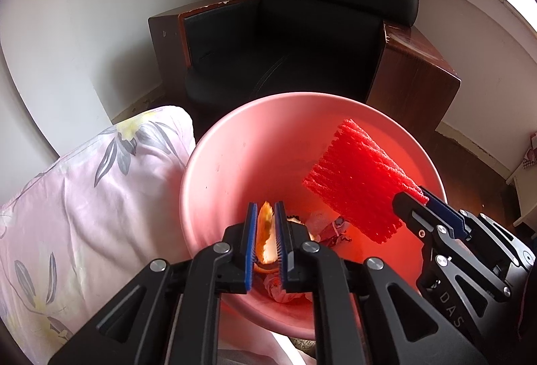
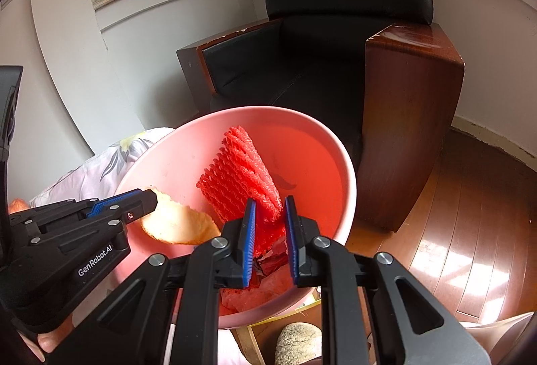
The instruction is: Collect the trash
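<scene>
Left wrist view: left gripper (image 1: 266, 230) hangs over the mouth of the round pink plastic bin (image 1: 214, 163), jaws nearly together with the curled orange fruit peel (image 1: 265, 224) standing between the blue pads; whether the pads press on it I cannot tell. Crumpled wrappers (image 1: 330, 229) lie on the bin floor beyond the jaw tips. To the right of the jaws the right gripper (image 1: 421, 202) pinches one corner of the red foam fruit netting (image 1: 355, 183). A floral pink pillow (image 1: 84, 197) lies left of the jaws; a black leather armchair with brown wooden sides (image 1: 302, 36) stands beyond the bin. Right wrist view: right gripper (image 2: 270, 214) is clamped on the netting's lower edge, the sheet rising ahead of the jaws inside the bin; the left gripper (image 2: 147, 200) and peel sit left of them. Judgement: netting is very light, soft and springy, best gripped at an edge; peel is light, stiff but brittle, best taken across its thickness. Both should drop freely. Glossy brown wooden floorboards (image 2: 453, 230) lie right of the jaws, pale walls behind.
</scene>
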Demonstrator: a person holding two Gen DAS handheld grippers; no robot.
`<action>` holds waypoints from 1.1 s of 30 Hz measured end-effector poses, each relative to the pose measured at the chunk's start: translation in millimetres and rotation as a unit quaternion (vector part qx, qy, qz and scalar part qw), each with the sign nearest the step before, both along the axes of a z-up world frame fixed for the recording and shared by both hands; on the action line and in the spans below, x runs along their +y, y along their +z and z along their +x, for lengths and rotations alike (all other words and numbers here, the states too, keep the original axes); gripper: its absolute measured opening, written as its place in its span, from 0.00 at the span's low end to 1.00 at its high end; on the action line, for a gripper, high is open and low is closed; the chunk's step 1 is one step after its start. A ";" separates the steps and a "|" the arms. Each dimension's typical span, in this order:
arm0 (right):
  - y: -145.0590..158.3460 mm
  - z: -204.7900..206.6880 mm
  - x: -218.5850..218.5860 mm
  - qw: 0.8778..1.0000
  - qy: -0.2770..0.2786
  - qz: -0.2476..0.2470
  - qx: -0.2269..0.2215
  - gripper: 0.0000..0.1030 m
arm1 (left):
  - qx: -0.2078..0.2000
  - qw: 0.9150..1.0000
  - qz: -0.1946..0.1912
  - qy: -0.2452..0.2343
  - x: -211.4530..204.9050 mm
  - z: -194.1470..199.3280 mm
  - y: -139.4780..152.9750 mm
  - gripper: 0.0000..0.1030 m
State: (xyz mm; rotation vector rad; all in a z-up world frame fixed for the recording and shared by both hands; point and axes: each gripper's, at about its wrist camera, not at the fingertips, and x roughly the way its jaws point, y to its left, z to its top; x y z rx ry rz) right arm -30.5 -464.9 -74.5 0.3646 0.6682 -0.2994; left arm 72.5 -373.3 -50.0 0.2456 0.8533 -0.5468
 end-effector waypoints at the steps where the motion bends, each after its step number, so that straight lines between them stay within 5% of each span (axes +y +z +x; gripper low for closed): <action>1: 0.2 0.2 -0.2 1.000 0.000 0.004 0.001 0.17 | -0.002 1.000 -0.001 -0.001 0.5 -0.6 1.2 0.15; 5: 2.9 -1.6 -2.4 1.000 0.000 0.013 -0.005 0.30 | -0.015 1.000 -0.003 -0.003 3.5 -3.7 8.8 0.29; 9: 9.0 -6.3 -1.0 1.000 0.002 0.011 -0.010 0.32 | -0.018 1.000 -0.008 -0.004 7.9 -6.1 16.1 0.38; 33: 33.9 -39.5 21.9 0.999 0.000 -0.005 -0.036 0.33 | -0.061 0.998 -0.025 -0.019 27.7 -40.9 46.6 0.38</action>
